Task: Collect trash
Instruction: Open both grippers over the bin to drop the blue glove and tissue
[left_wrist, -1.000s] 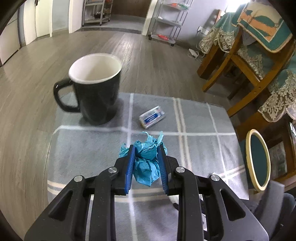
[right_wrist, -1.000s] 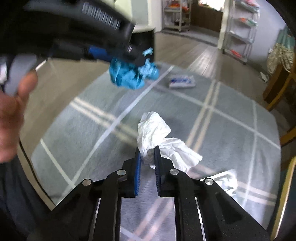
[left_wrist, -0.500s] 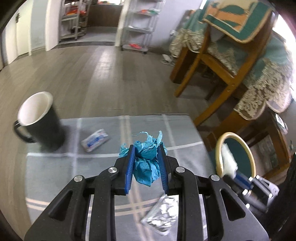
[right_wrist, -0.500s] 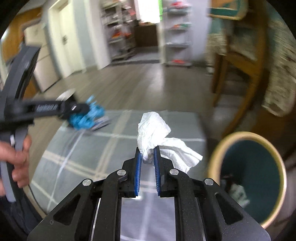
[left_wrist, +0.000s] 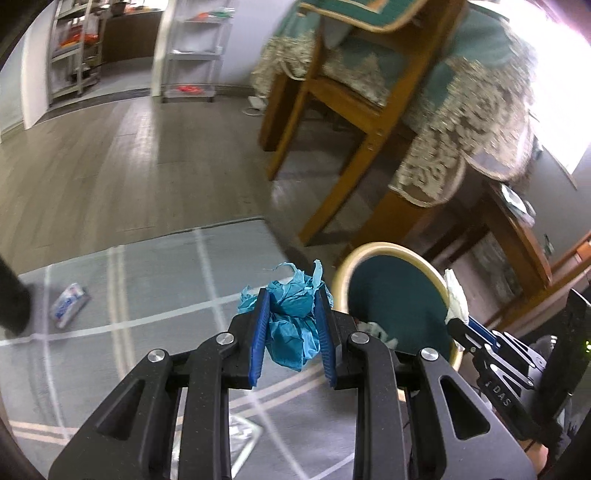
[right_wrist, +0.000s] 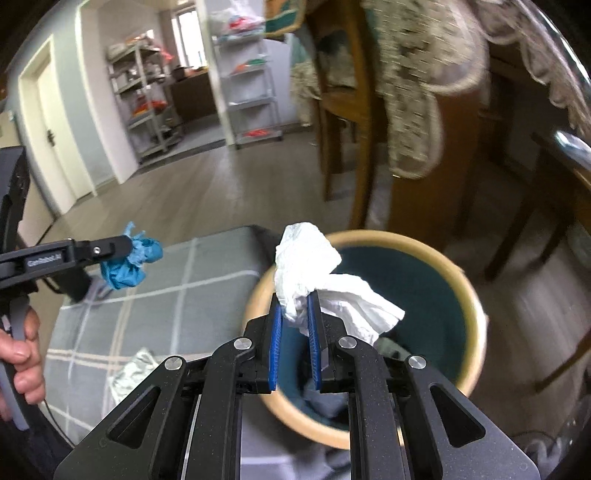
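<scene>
Non-task stuff in view: grey tablecloth (left_wrist: 155, 280) with white grid lines covers the counter. Black mug (left_wrist: 11, 302) at the far left edge, mostly cut off. Grey wood-plank floor (left_wrist: 110, 166) beyond the counter. Wooden chair (left_wrist: 354, 122) with a teal cushion and lace-trimmed cover, close to the counter's far corner; blurred. Metal wire shelving (right_wrist: 144, 92) against the far wall with orange and green items, second rack (right_wrist: 251, 92) beside it. White door (right_wrist: 51, 136) at left.
</scene>
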